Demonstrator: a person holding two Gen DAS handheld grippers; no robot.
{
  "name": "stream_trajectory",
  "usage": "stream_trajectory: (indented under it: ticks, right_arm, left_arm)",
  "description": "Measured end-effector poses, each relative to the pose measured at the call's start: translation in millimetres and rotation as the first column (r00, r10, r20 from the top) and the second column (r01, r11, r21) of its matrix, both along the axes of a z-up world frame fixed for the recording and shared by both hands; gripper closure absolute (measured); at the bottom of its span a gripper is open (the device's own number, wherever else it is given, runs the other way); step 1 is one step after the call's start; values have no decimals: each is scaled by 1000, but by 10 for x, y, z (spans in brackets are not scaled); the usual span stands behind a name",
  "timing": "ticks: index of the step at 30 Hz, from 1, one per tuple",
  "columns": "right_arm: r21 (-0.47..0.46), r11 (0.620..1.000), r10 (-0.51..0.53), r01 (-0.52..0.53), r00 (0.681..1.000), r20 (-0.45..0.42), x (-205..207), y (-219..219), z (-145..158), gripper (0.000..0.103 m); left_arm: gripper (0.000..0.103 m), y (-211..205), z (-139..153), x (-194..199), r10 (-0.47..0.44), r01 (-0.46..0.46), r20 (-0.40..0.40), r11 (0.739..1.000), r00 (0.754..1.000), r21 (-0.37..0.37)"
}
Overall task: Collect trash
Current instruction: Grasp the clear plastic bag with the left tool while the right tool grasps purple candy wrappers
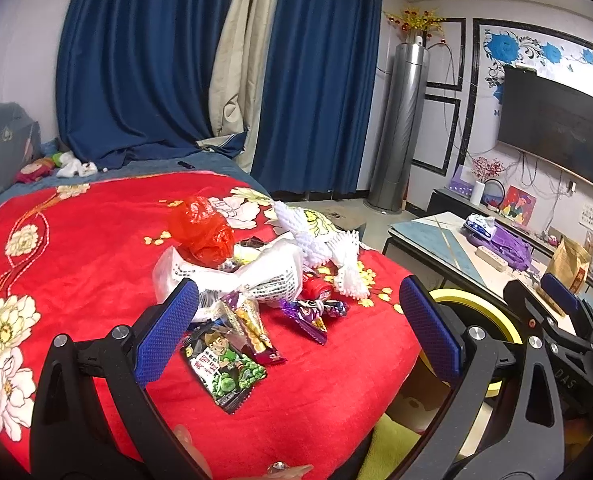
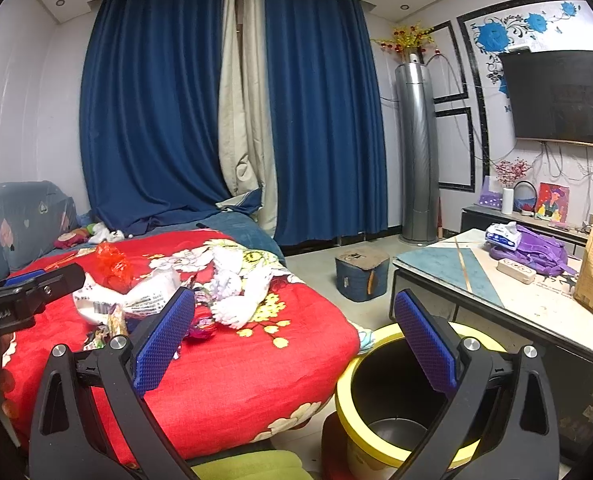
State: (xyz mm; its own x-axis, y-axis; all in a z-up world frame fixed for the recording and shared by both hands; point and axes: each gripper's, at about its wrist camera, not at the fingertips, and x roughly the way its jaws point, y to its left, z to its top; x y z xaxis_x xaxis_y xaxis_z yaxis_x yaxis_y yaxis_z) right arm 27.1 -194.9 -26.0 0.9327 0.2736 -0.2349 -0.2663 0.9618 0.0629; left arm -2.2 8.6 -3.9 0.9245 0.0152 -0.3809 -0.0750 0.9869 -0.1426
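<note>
Blue curtains (image 2: 168, 112) back the room; a television (image 2: 560, 96) hangs on the right wall above a low table (image 2: 448, 280). Only the right wrist view shows the inside of the yellow-rimmed bin (image 2: 396, 392) standing on the floor beside the bed, and a blue stool (image 2: 362, 274) beyond it. Only the left wrist view shows the wrappers up close. A red flowered blanket (image 1: 76, 260) covers the bed. Trash lies heaped near its edge: a green snack packet (image 1: 224, 368), a purple wrapper (image 1: 316, 314), a red plastic bag (image 1: 206, 232), white foam netting (image 1: 328, 248) and a printed white bag (image 1: 256, 276). The left gripper (image 1: 296, 336) hangs over the heap, jaws spread wide, holding nothing. The right gripper (image 2: 296, 340) is spread wide and empty above the bin.
</note>
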Motion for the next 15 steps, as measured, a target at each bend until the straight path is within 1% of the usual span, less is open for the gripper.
stream_trajectory:
  ticks: [6, 9, 12, 15]
  right_arm:
    - [-35, 993, 111, -112, 994, -22, 37, 176, 7, 5]
    - [-86, 978, 188, -192, 981, -48, 53, 366, -6, 5]
    - [-125, 961, 237, -246, 968, -82, 72, 542, -28, 5]
    - [-151, 942, 283, -299, 952, -117, 101, 711, -64, 5]
  left_arm:
    - [11, 168, 30, 6, 37, -37, -12, 999, 999, -16]
    - [11, 271, 49, 16, 55, -55, -10, 998, 998, -30]
    - [11, 411, 62, 22, 75, -75, -11, 996, 997, -51]
    - [11, 519, 60, 36, 105, -106, -14, 993, 994, -55]
